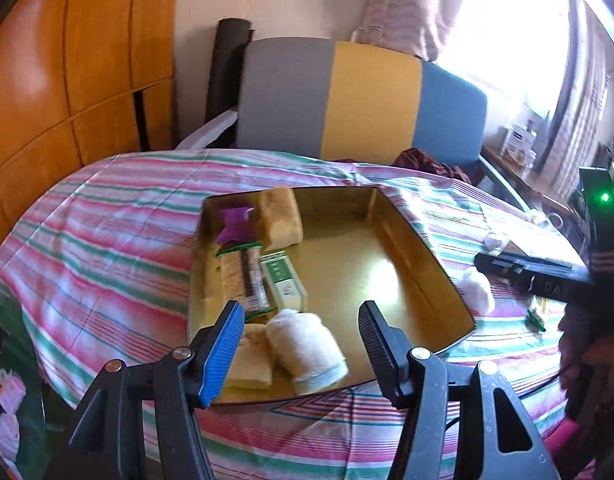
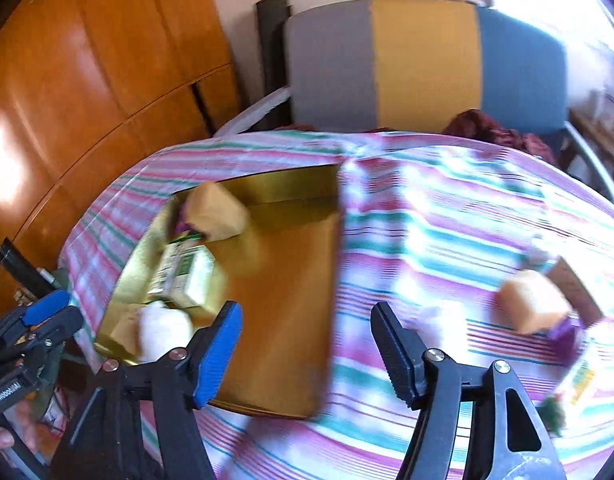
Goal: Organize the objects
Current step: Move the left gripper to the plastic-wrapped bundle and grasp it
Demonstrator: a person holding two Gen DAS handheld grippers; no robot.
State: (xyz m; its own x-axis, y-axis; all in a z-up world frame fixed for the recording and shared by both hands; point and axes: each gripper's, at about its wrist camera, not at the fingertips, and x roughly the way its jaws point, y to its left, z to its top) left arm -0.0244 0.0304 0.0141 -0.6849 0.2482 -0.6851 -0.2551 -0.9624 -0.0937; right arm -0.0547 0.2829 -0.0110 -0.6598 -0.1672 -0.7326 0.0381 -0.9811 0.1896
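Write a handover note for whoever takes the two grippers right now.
Left gripper: open, empty, over the near end of the gold tray.
Right gripper: open, empty, over the tray's right edge.
Done: in the tray lie a white towel roll, green box, snack bar, purple item and tan blocks.
Left: a tan block, white rolls and small packets remain on the striped cloth.

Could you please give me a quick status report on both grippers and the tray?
Left gripper open, empty, over rolled towel. Right gripper open, empty. Gold tray part-filled; tan block on the tablecloth.
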